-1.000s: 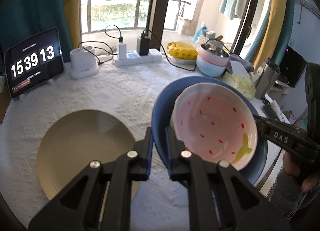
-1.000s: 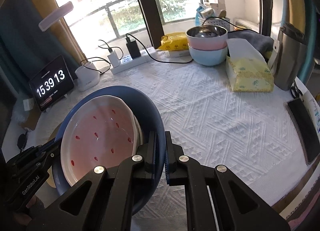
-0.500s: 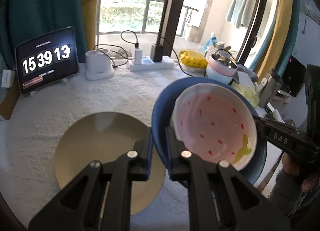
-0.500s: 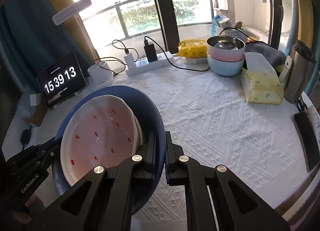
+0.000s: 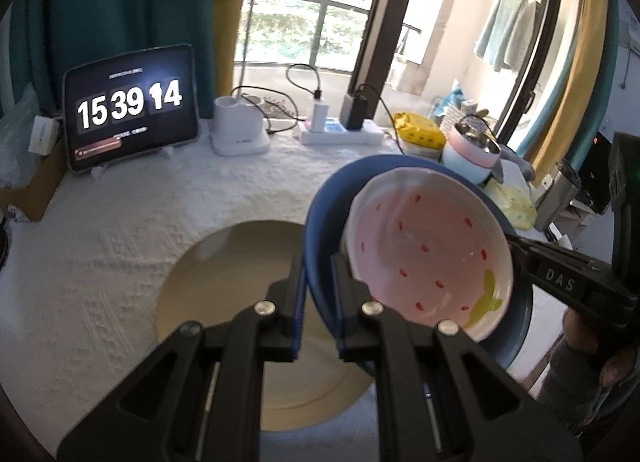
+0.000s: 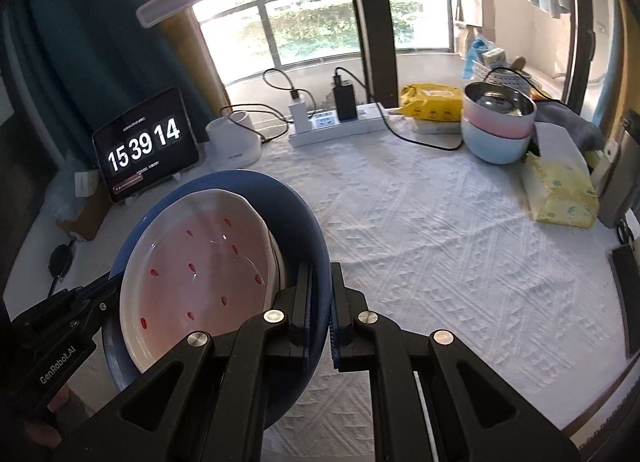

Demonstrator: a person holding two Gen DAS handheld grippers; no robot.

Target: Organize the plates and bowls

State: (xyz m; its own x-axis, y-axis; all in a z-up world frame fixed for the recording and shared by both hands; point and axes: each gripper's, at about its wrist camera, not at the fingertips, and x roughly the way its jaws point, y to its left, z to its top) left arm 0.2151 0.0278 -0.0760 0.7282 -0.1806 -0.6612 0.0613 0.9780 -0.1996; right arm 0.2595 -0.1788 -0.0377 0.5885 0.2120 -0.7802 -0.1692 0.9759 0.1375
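In the left wrist view, a beige plate [image 5: 256, 302] lies at seven o'clock while the blue plate [image 5: 320, 230], carrying a pink bowl [image 5: 428, 258], is clamped on opposite rims by the left gripper [image 5: 318, 302] and right gripper [image 6: 320, 302], apparently for level stacking.

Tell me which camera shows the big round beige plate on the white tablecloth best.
The left wrist view. There the big round beige plate lies flat on the cloth, most of its face visible, partly covered by the left gripper and the blue plate. In the right wrist view the blue plate hides it entirely.
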